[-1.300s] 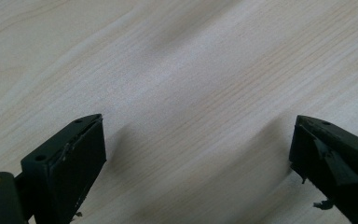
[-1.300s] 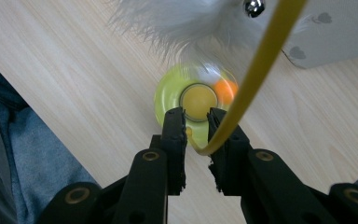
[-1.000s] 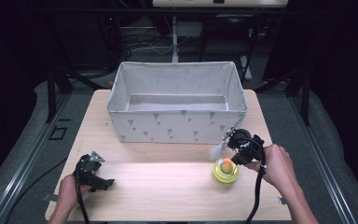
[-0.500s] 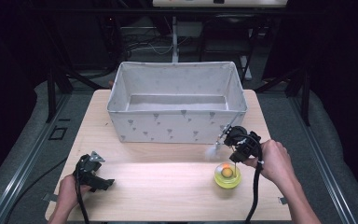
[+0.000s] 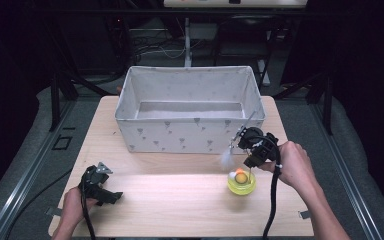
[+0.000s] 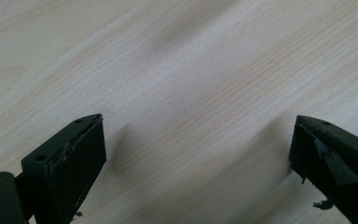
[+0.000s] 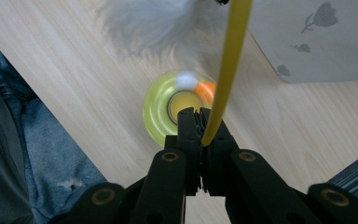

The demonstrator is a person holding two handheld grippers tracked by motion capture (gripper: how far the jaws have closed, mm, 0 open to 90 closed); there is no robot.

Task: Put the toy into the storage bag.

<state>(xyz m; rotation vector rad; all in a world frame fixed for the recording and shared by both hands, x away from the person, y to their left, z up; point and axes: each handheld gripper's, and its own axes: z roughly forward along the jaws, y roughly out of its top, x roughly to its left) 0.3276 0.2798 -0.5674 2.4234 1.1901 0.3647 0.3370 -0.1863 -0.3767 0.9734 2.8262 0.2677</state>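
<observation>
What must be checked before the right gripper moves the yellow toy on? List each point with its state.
1. Right gripper clamped on the yellow rod: ok.
2. Yellow base with its orange ball hanging free of the table: cannot tell.
3. Fabric bin upright and open on top, nothing seen inside: ok.
4. White feather tuft free of the bin's wall: cannot tell, it is blurred.
5. Left gripper open, holding nothing, at the table's near left, away from the toy: ok.
</observation>
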